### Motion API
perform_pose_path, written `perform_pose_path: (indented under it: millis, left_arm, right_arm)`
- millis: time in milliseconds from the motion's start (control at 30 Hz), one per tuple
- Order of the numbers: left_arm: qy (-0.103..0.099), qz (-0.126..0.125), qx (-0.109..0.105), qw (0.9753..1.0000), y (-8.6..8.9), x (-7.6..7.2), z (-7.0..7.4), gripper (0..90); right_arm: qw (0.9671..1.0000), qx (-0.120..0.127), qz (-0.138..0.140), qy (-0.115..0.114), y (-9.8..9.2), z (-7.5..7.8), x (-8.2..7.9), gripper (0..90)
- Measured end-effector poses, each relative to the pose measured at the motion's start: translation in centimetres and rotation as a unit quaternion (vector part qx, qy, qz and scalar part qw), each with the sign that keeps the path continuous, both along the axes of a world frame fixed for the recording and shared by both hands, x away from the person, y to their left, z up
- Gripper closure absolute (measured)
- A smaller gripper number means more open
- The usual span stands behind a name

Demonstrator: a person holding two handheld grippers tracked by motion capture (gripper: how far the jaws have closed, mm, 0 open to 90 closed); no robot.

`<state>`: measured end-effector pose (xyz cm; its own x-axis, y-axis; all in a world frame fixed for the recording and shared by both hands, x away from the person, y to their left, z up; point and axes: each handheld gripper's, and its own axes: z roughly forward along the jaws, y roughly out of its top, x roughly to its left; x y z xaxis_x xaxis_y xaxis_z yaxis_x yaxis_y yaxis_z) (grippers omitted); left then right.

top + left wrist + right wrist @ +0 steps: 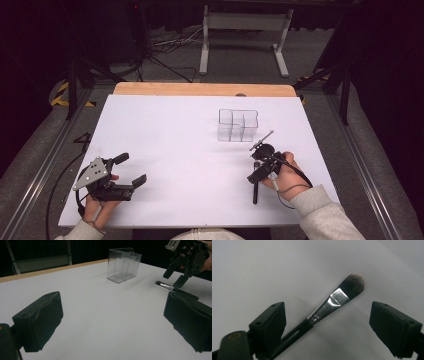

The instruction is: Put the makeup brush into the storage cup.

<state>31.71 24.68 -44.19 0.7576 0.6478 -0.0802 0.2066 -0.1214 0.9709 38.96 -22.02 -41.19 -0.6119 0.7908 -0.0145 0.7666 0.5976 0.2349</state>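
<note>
A makeup brush (337, 298) with a black handle, silver ferrule and dark bristles lies flat on the white table. My right gripper (328, 315) hovers over it, open, one jaw on each side; the handle runs close by the left jaw. In the high view the brush handle (256, 192) sticks out toward the person below the right gripper (258, 167). My left gripper (132, 168) rests open at the front left with nothing between its jaws. From the left gripper (112, 312) I see the brush (175, 288) under the right gripper (186, 261).
A clear plastic organiser (237, 125) with compartments stands upright behind the right gripper; it also appears in the left gripper view (123, 265). The white table sheet (175, 150) ends at a wooden far edge (200, 89). Dark stands and cables lie beyond.
</note>
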Motion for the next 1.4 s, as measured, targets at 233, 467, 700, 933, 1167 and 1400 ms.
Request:
perform_pose_path:
  millis: [233, 467, 700, 933, 1167, 1400]
  left_arm:
    - [0.003, 0.001, -0.004, 1.0000, -0.12, -0.01, -0.05, 3.0]
    - [0.001, -0.002, -0.004, 1.0000, 0.00, 0.01, -0.02, 3.0]
    - [0.003, -0.002, -0.004, 1.0000, -0.05, 0.00, -0.03, 2.9]
    - [0.002, -0.002, -0.007, 1.0000, -0.01, 0.02, -0.04, 2.9]
    - [0.002, -0.002, -0.007, 1.0000, 0.01, 0.03, -0.04, 2.9]
    - [0.002, -0.001, -0.006, 1.0000, -0.03, 0.03, -0.05, 2.9]
  right_arm:
    - [0.9999, -0.014, 0.005, 0.004, 0.18, -0.60, -0.06, 19.5]
    - [0.9998, -0.021, 0.005, 0.004, 0.15, -0.81, -0.01, 23.3]
    - [0.9995, -0.032, 0.005, 0.005, 0.05, -1.07, 0.01, 29.5]
    - [0.9994, -0.028, 0.015, 0.016, 0.32, -0.91, -0.05, 48.0]
    - [0.9990, -0.029, 0.022, 0.025, 0.40, -0.73, 0.05, 66.1]
    - [0.9989, -0.029, 0.023, 0.028, 0.25, -0.68, 0.23, 77.1]
